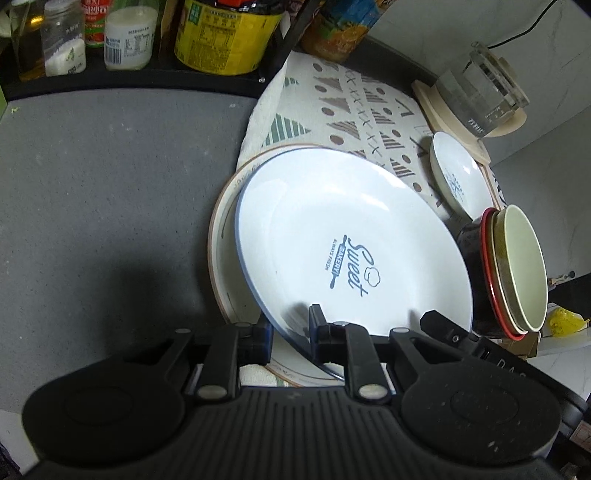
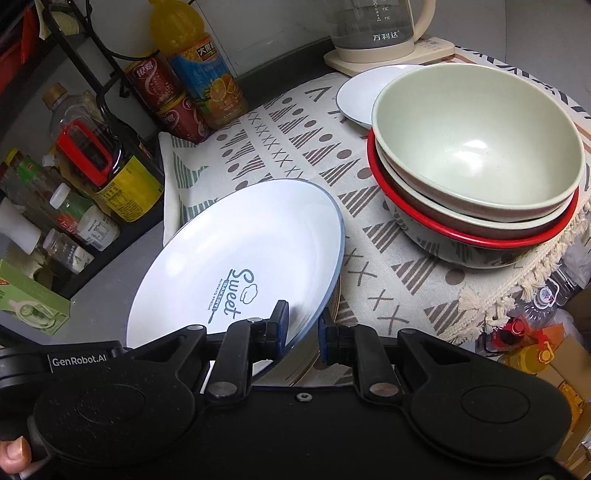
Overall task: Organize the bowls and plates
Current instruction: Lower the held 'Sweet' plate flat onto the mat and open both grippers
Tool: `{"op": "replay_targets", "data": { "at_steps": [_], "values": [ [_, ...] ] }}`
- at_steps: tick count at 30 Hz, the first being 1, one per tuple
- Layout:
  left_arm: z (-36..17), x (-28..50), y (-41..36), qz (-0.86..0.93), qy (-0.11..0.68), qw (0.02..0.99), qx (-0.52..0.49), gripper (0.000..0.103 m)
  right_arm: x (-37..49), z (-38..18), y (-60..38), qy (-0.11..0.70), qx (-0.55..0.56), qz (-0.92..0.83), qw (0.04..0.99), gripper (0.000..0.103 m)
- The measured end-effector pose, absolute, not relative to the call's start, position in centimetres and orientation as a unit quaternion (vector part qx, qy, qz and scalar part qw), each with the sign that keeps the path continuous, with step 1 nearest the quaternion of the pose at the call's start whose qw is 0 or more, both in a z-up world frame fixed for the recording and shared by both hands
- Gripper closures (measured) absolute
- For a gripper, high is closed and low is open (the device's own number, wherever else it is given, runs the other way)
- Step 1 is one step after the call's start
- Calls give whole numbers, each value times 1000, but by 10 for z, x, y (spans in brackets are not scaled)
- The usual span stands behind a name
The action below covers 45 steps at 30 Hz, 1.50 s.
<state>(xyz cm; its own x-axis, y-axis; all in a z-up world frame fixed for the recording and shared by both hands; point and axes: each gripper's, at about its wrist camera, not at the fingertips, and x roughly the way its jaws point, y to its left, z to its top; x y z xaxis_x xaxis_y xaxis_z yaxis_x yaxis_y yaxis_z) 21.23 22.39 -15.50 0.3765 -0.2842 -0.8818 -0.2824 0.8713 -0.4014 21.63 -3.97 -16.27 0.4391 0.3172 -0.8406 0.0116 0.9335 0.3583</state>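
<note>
A white plate (image 1: 351,236) (image 2: 240,251) printed "Sweet Bakery" hangs tilted over a brown-rimmed plate (image 1: 221,251) (image 2: 314,358) that lies on the patterned cloth (image 2: 295,147). My left gripper (image 1: 291,328) is shut on the white plate's near rim. My right gripper (image 2: 303,326) is shut on the same rim beside it, one finger on top and one underneath. A stack of bowls (image 2: 476,147) (image 1: 517,273), pale green inside a red-rimmed one, stands to the right. Behind it lies a small white dish (image 2: 362,92) (image 1: 458,177).
A glass kettle (image 2: 373,29) on a cream base stands at the back of the cloth. Bottles and jars (image 2: 110,177) fill a black rack on the left. Grey counter (image 1: 110,184) stretches left of the plates. The cloth's fringed edge (image 2: 491,299) hangs at the right.
</note>
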Motion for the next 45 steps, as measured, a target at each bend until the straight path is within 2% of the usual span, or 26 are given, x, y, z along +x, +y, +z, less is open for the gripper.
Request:
{"op": "replay_targets", "data": {
  "at_steps": [5,13,27,29,35,37,40,42,45],
  "values": [
    [-157,218,228,-4,579,776,-252,85,220,-170,-39,536,166,80,824,90],
    [-147,225,240,20,566,792,-226,84,231,-173,-43,535,152,66,828,92],
    [-147,233,250,32,562,794,-231,84,238,-183,-34,552,128,69,821,86],
    [-145,231,252,36,561,795,-229,84,238,-181,-33,551,122,73,822,82],
    [-136,230,255,40,552,803,-222,83,238,-164,-33,533,110,81,835,78],
    [-133,230,255,42,549,805,-222,80,237,-158,-35,526,111,85,839,77],
    [-127,231,254,40,544,808,-224,71,234,-146,-38,514,124,98,843,69],
    [-123,234,252,38,541,810,-225,60,232,-138,-39,504,127,104,848,63],
    [-115,236,250,35,532,815,-228,50,230,-124,-39,486,120,108,859,55]
  ]
}}
